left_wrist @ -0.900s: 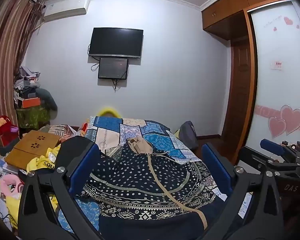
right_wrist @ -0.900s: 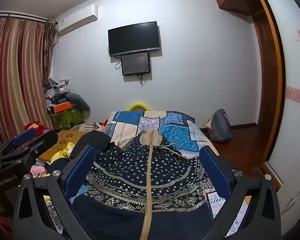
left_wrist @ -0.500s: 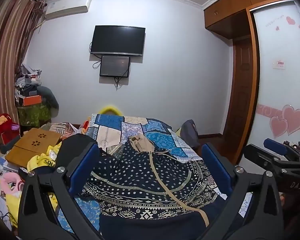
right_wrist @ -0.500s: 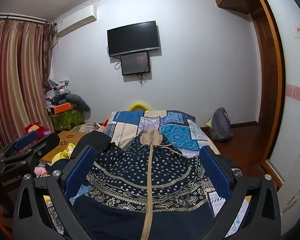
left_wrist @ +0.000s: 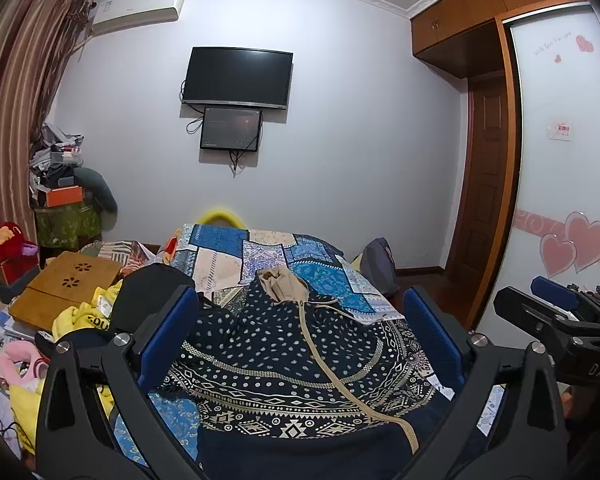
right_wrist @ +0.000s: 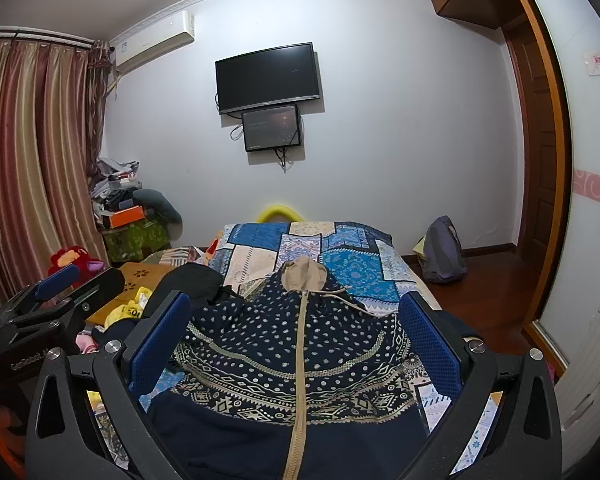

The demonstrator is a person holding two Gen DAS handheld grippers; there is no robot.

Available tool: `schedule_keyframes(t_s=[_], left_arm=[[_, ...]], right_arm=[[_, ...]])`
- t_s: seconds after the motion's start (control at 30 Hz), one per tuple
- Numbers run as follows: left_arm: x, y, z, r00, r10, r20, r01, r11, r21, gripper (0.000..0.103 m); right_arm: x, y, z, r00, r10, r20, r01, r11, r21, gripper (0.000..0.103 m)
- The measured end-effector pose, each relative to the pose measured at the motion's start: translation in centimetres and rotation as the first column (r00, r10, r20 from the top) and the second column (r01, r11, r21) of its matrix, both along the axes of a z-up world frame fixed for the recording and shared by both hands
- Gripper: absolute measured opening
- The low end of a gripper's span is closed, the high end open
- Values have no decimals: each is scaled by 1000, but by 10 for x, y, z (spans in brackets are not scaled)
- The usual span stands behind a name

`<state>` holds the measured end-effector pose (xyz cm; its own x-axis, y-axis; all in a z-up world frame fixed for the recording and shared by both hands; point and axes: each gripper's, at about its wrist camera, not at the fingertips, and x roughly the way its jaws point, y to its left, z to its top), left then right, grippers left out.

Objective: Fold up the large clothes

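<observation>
Near hem of the hooded zip jacket [right_wrist: 296, 364] cut off by the bottom edge in both views; sleeves hard to make out, perhaps tucked under or lost behind the blue finger pads [right_wrist: 160, 344]; left edge of the garment merging with a black bundle [left_wrist: 148, 296] beside it; writing on the yellow cloth [left_wrist: 88, 316] too small to read.

Dark navy cloth, scattered with pale dots up top, banded lower down with beige curved and diamond patterns, then plain navy near the hem; beige hood [right_wrist: 303, 274] bunched at the far end, drawstrings trailing toward the right; beige zipper [right_wrist: 298, 392] closed along the front.

Spread flat, front up, on the bed over the blue patchwork bedspread [right_wrist: 340, 248]; long axis running from the camera toward the wall with the television [right_wrist: 268, 76], hood pointing away, hem nearest; zipper dead centre in the right wrist view, slanting toward lower right in the left wrist view.

Left gripper [left_wrist: 300, 340] held above the near part of the jacket, jaws spread wide, nothing between them; right gripper [right_wrist: 296, 340] likewise gaping and bare, hovering over the hem end; each gripper visible at the edge of the other's view.
</observation>
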<state>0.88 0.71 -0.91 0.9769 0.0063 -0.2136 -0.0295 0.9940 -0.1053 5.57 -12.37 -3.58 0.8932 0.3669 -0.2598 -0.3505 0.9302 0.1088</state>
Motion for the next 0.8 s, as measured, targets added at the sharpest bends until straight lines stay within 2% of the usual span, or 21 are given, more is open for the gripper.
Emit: schedule_keyframes(t_s=[0.8], left_arm=[[3,-5,1,1000,9,2,-9,1000,18,103]], right_arm=[[0,4,-1,1000,5,-1,-5,1000,4,103]])
